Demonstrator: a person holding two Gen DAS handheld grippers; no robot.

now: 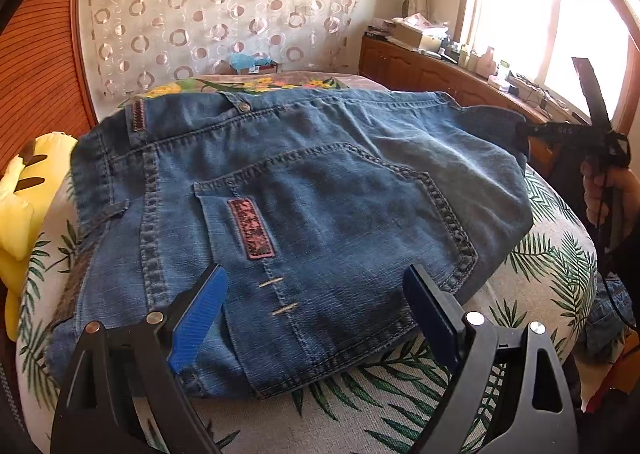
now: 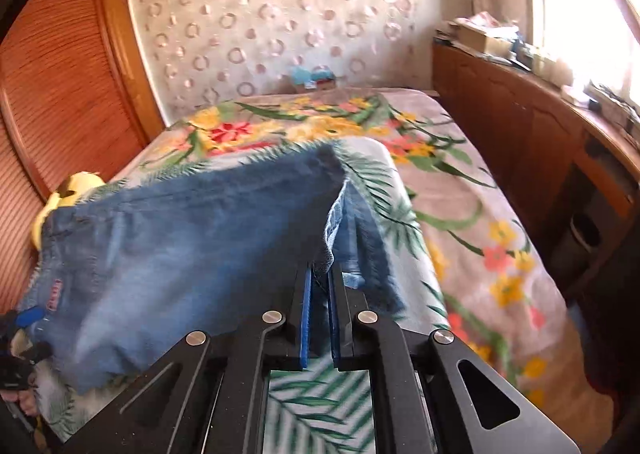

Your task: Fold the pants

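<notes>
On the leaf-print cushion (image 1: pixel 400 394) in front of me the jeans (image 1: pixel 304 190) lie already doubled into a thick bundle, with the back pocket (image 1: pixel 328 214) up and the waistband at the far left. My left gripper (image 1: pixel 316 314) hovers with its jaws wide over the near edge and holds nothing, while my right gripper (image 2: pixel 319 318) is closed tightly on the denim edge at the right side. I judge the folding is well advanced, and one last fold and some smoothing remain.

Home bedroom, floral bedspread (image 2: pixel 460 190), louvred wooden wardrobe (image 2: pixel 60 66), circle-patterned curtain (image 1: pixel 208 6), cluttered window-side cabinet (image 1: pixel 424 66)
</notes>
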